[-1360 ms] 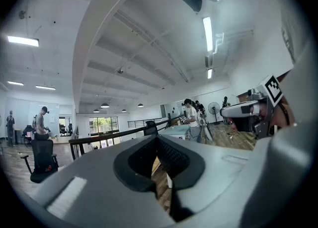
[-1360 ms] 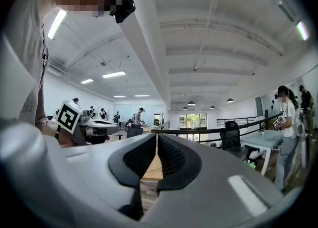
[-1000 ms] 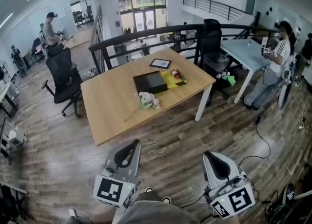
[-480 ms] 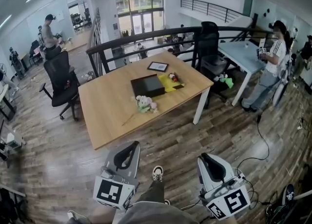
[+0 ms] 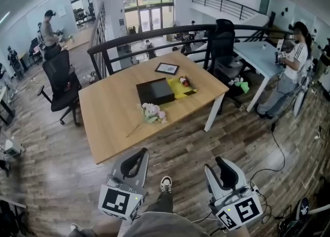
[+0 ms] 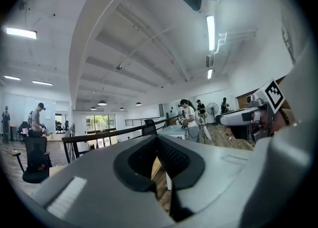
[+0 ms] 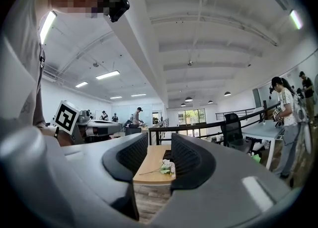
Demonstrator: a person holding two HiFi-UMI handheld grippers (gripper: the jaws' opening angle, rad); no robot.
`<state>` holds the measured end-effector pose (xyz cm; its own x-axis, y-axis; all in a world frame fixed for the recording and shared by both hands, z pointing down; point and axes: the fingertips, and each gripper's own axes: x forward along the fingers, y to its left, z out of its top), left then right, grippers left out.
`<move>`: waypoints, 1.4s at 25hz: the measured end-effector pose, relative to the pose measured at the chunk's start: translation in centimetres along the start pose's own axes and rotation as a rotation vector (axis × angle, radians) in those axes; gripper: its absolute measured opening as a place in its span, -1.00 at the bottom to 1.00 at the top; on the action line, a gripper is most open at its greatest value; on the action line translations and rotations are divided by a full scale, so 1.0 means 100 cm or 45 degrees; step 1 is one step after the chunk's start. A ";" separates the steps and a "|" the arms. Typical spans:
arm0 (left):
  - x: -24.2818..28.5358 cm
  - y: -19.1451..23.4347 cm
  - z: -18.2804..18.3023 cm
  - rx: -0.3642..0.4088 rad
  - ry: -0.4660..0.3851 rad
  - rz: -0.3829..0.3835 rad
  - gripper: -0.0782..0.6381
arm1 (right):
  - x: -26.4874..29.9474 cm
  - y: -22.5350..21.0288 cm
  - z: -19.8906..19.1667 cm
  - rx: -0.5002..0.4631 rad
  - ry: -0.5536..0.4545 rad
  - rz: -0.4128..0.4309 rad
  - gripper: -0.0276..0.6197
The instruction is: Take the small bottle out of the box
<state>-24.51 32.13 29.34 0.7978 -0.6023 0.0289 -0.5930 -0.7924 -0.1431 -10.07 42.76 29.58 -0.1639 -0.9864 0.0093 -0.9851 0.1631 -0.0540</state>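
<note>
Small bottle (image 5: 184, 81): probably the little reddish item on the far right part of the wooden table (image 5: 111, 114); too small to tell for certain.
- Seat: a yellow patch (image 5: 181, 89) touching the right side of the black box (image 5: 154, 91). Whether the yellow part belongs to the box cannot be told.
- Near the box: a white flower sprig (image 5: 153, 111) on its near side, a framed picture (image 5: 167, 68) on its far side.
- Left gripper (image 5: 140, 153): well short of the table, over the plank floor, pads closed together, nothing in them.
- Right gripper (image 5: 215, 164): beside it on the right, also well apart from the table. Its jaws have just been opening and stand apart, empty; the sprig shows far off through the gap.
</note>
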 end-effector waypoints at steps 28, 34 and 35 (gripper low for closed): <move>0.268 0.184 -0.033 -0.056 0.046 -0.115 -0.78 | 0.304 -0.142 0.007 -0.021 0.123 -0.077 -0.52; 0.300 0.198 -0.038 -0.105 0.068 -0.126 -0.78 | 0.333 -0.167 -0.002 -0.005 0.154 -0.114 -0.52; 0.305 0.200 -0.041 -0.106 0.074 -0.129 -0.78 | 0.337 -0.171 -0.006 0.000 0.161 -0.119 -0.52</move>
<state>-12.46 -2.53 31.42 0.8479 -0.5213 0.0970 -0.5185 -0.8534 -0.0543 1.23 6.74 31.37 -0.0766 -0.9871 0.1402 -0.9964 0.0706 -0.0474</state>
